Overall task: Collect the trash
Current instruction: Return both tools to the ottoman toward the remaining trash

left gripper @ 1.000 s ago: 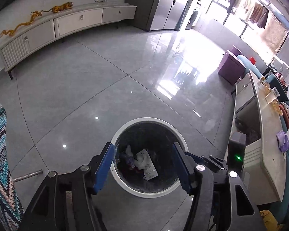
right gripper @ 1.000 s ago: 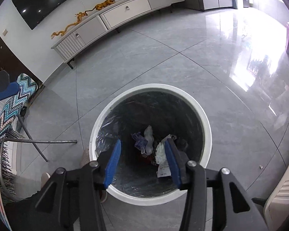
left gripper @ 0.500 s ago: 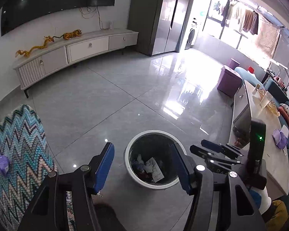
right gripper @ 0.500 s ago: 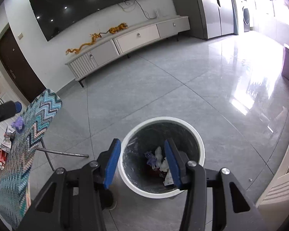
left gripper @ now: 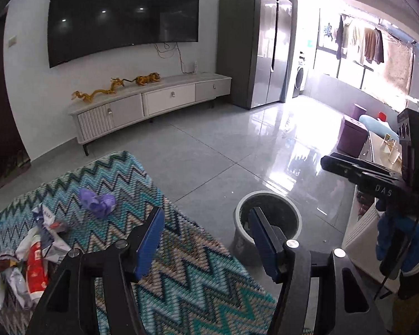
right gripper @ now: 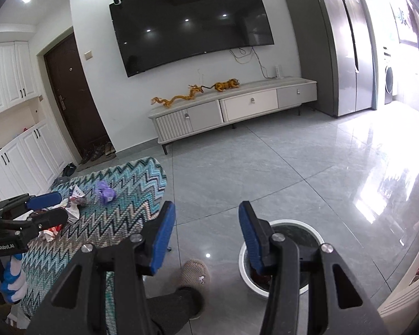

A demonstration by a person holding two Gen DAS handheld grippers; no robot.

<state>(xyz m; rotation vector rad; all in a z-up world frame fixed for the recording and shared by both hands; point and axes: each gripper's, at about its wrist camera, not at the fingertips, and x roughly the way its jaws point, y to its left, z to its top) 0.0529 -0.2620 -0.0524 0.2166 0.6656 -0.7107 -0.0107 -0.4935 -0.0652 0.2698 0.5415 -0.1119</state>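
My left gripper is opening, jaws empty; my right gripper gapes empty too. Both have lifted away from the trash bin, now lower right. Crumpled trash lies on the zigzag cloth, left.

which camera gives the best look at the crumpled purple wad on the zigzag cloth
The left wrist view: the crumpled purple wad lies large and unobstructed on the zigzag-patterned cloth. The right wrist view shows the same wad smaller and farther off, also unobstructed.
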